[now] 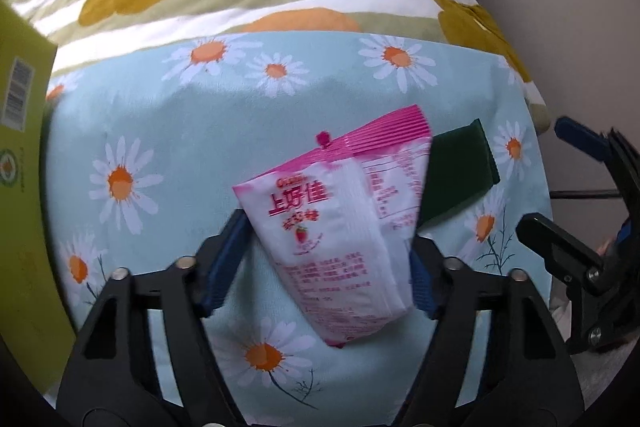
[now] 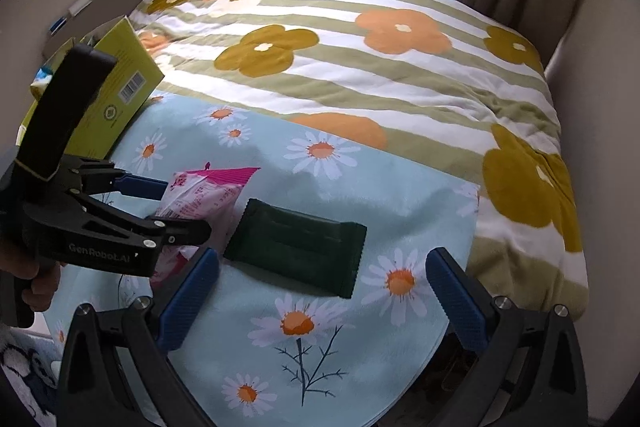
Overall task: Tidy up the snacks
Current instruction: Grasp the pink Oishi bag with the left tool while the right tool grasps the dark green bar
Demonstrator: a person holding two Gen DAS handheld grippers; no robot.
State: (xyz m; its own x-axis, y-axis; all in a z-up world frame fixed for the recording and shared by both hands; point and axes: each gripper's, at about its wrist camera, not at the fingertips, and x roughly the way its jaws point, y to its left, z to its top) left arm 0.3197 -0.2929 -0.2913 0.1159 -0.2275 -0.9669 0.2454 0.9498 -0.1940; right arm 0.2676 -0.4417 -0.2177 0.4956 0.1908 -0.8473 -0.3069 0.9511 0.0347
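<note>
A pink and white snack packet (image 1: 320, 227) lies on the light blue daisy cloth (image 1: 160, 131). My left gripper (image 1: 328, 235) points down at it, and its blue pads (image 1: 224, 259) touch the packet's two long sides. In the right wrist view that gripper (image 2: 182, 207) straddles the same pink packet (image 2: 200, 195). A dark green packet (image 2: 296, 247) lies flat just right of the pink one, also seen as a dark green packet (image 1: 456, 175). My right gripper (image 2: 320, 291) hovers open just short of it, nothing between its pads (image 2: 188, 303). It also shows at the left wrist view's right edge as the right gripper (image 1: 560, 191).
A yellow-green carton (image 2: 120, 99) with a barcode stands at the cloth's left, also visible as the carton (image 1: 20, 147). Behind lies a striped quilt with orange and mustard flowers (image 2: 360, 75). A hand (image 2: 36, 287) grips the left tool. The cloth's right edge (image 2: 468, 247) drops off.
</note>
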